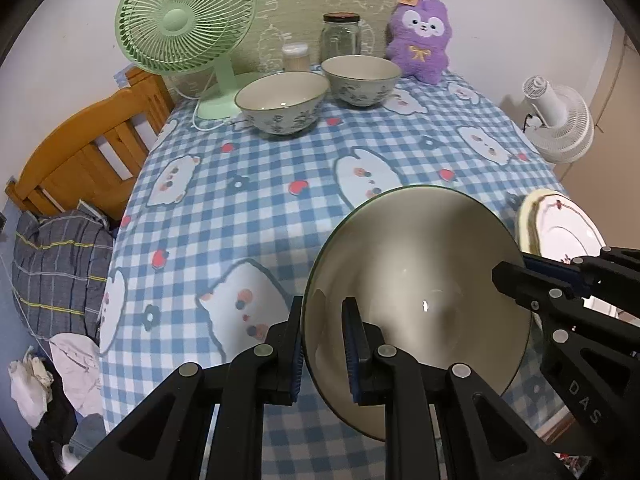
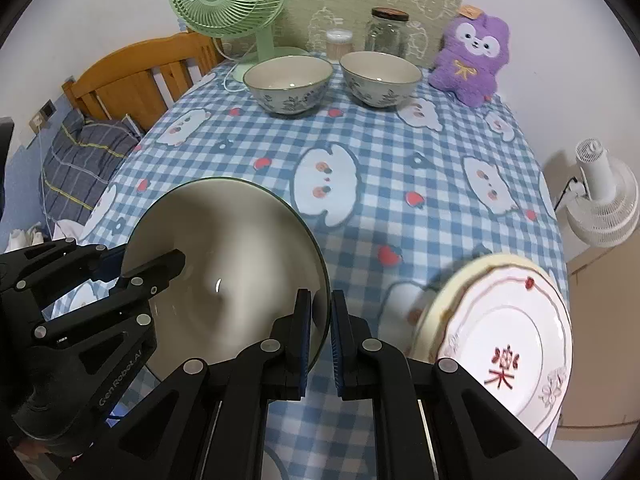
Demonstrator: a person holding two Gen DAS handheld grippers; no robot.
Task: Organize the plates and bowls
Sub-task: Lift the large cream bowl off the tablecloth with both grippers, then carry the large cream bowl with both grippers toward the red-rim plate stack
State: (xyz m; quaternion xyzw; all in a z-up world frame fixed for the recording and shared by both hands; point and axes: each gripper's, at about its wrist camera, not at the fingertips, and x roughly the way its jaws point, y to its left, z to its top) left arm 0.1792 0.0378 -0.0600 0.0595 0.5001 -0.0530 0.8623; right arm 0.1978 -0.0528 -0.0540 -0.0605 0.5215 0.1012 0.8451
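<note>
Brightness: even, soft indoor light in both views; colours slightly cool.
Glare: a small white highlight sits inside the held bowl (image 1: pixel 425 305), ahead of the gripper fingers.
Shadows: soft grey shading inside that bowl; faint shadows under the two far bowls (image 1: pixel 282 101) on the tablecloth (image 1: pixel 260 208).
Blur: the plates (image 2: pixel 508 344) beside the right gripper's fingers are smeared at their near-left rim; the cloth around them is soft.
Focus: the far fan (image 1: pixel 184 20) and plush toy (image 1: pixel 420 36) look reasonably sharp.
Distortion: strong fisheye bending; black vignette in every corner.
</note>
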